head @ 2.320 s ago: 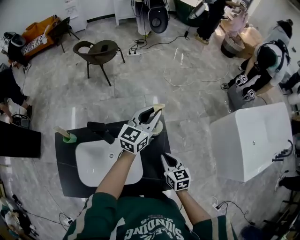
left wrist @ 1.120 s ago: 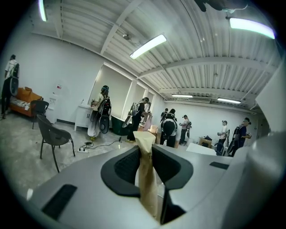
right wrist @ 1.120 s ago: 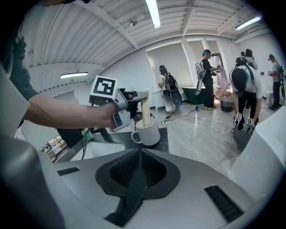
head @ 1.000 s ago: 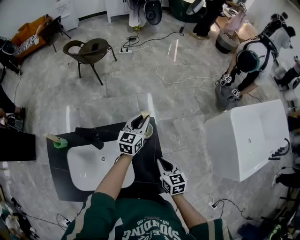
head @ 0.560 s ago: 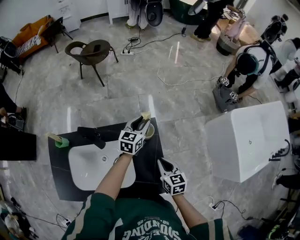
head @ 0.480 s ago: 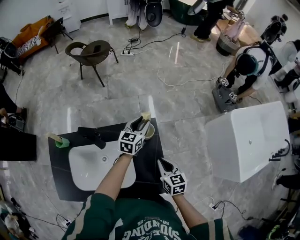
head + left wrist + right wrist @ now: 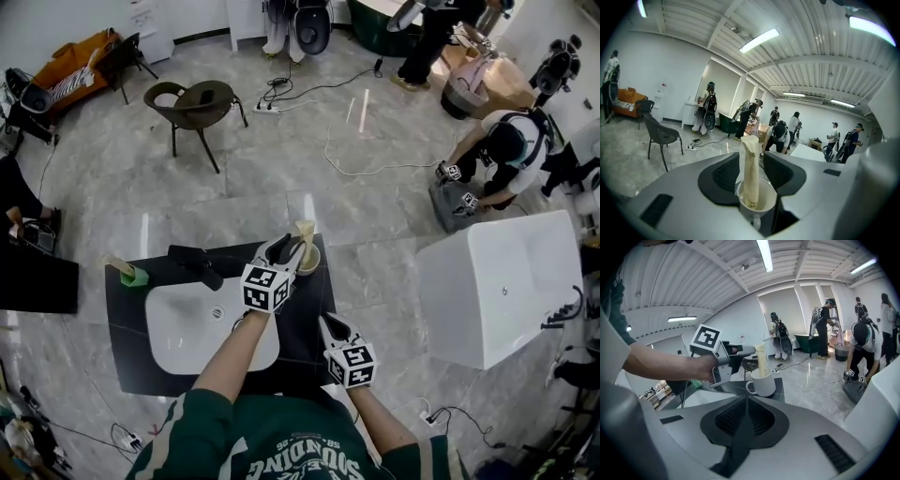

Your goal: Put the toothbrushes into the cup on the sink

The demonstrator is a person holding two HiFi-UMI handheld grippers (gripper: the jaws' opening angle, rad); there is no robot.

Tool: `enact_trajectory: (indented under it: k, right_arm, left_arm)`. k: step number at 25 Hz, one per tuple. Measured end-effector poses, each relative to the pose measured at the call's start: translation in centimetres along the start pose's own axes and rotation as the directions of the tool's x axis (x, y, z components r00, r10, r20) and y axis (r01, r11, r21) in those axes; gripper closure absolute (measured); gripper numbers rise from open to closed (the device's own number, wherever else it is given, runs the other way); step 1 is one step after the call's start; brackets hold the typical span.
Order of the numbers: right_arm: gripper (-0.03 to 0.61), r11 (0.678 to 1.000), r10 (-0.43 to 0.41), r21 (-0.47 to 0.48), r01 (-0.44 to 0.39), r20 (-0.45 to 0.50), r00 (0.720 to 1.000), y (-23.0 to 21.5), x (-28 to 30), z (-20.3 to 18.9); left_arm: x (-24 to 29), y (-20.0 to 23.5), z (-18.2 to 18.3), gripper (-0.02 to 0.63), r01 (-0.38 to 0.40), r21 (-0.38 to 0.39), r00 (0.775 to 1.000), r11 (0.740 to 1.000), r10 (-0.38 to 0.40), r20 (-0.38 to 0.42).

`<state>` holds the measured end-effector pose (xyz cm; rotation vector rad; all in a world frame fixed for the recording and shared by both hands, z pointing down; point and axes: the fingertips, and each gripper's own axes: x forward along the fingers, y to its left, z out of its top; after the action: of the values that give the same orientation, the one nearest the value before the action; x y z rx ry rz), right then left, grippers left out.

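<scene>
Since the earlier frames the left gripper has been opening its jaws, and the toothbrush, which it held tilted over the cup two seconds ago, now stands in it. Both dark pads are now set wide, one on each side of the paper-wrapped toothbrush, with a small gap to it on both sides, so nothing is gripped. From the head view this gripper points to the far side, and the toothbrush leans a little out of the white cup, which sits at the far right corner of the black counter. Nearer and to the right, the right gripper hovers over the counter's right edge; its own view shows its jaws pressed together with nothing between them, and the cup further away. Left of the cup lies the white sink with a black faucet behind it. At the far left corner stands a green holder.
</scene>
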<state>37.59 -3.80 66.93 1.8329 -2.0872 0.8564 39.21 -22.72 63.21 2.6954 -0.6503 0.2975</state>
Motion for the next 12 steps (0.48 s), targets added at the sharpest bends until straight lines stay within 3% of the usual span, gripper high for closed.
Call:
enact_trajectory:
  k: [12]
  right_arm:
    - [0.534, 1.0, -0.002, -0.007, 0.002, 0.033, 0.999, 4.1, 1.1, 1.7]
  left_arm:
    - [-5.3, -0.3, -0.3, 0.463, 0.033, 0.033, 0.999, 0.999, -0.033, 0.002]
